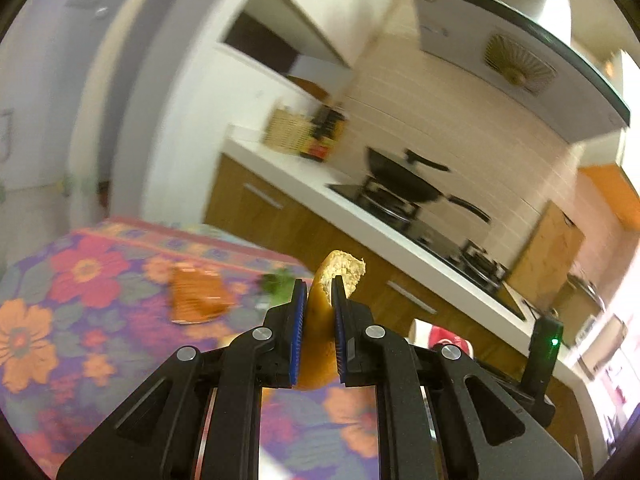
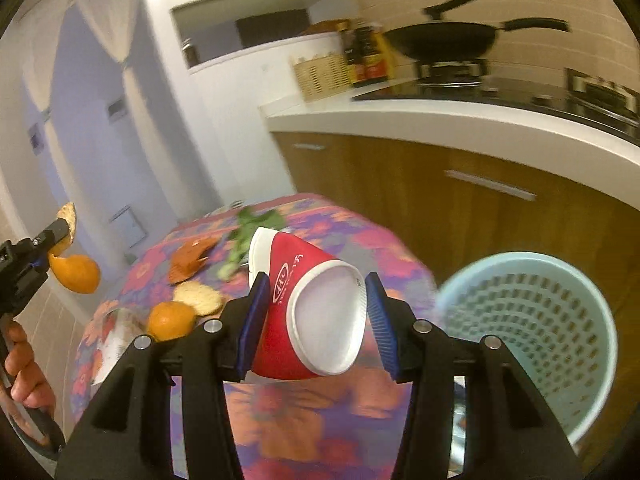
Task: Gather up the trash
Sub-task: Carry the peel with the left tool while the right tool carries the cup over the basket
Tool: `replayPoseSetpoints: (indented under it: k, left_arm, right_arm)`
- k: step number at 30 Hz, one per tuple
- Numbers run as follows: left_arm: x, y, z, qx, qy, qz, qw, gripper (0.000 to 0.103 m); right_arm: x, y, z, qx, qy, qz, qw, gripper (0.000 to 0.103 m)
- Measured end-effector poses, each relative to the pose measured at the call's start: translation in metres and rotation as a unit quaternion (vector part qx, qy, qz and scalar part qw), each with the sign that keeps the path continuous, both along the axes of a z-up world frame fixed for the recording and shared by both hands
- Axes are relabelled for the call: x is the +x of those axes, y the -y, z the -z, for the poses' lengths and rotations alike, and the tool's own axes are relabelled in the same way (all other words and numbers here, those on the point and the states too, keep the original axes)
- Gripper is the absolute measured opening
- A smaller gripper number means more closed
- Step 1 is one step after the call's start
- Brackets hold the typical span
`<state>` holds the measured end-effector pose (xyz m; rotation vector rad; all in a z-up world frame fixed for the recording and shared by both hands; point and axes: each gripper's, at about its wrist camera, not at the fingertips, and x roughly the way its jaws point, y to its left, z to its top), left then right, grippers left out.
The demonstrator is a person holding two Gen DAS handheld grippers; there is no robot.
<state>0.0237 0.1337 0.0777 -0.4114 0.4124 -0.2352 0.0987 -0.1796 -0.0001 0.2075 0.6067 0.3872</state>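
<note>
The right hand-held gripper (image 2: pixel 314 312) pinches a red paper cup (image 2: pixel 308 320) (white logo, unreadable) lying sideways, mouth toward the camera, while the left hand-held gripper (image 1: pixel 319 322) clamps orange peel (image 1: pixel 338 270).

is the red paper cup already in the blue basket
No, the red paper cup is clamped in the right gripper above the floral tablecloth, left of the blue basket.

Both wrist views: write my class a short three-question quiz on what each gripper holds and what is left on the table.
1. True or false: the left gripper is shut on orange peel.
2. What does the right gripper hold? A) red paper cup B) biscuit C) leaves
3. Fill in: the pale blue ___ stands right of the table.

Key: 1 true; 2 A; 3 basket.
</note>
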Motion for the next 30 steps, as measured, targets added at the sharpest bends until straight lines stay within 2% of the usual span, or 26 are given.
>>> replayPoseSetpoints:
  k: [8, 11, 15, 22, 30]
  left_arm:
    - [0.037, 0.108, -0.002, 0.031, -0.008, 0.084, 0.996, 0.011]
    - [0.055, 0.145, 0.006, 0.032, -0.021, 0.114, 0.9927, 0.011]
    - [0.083, 0.199, 0.033, 0.032, -0.055, 0.153, 0.9862, 0.011]
    - [0.12, 0.27, 0.085, 0.065, -0.116, 0.197, 0.9714, 0.011]
    - [0.142, 0.296, 0.123, 0.096, -0.163, 0.21, 0.9591, 0.012]
  right_arm:
    - [-0.004, 0.098, 0.015, 0.024, -0.01, 0.084, 0.996, 0.045]
    - [-0.003, 0.127, 0.026, 0.028, -0.022, 0.109, 0.993, 0.045]
    - [0.001, 0.157, 0.048, 0.014, -0.048, 0.149, 0.988, 0.046]
    - [0.018, 0.186, 0.089, 0.008, -0.106, 0.185, 0.977, 0.046]
    - [0.038, 0.193, 0.123, 0.005, -0.154, 0.184, 0.971, 0.049]
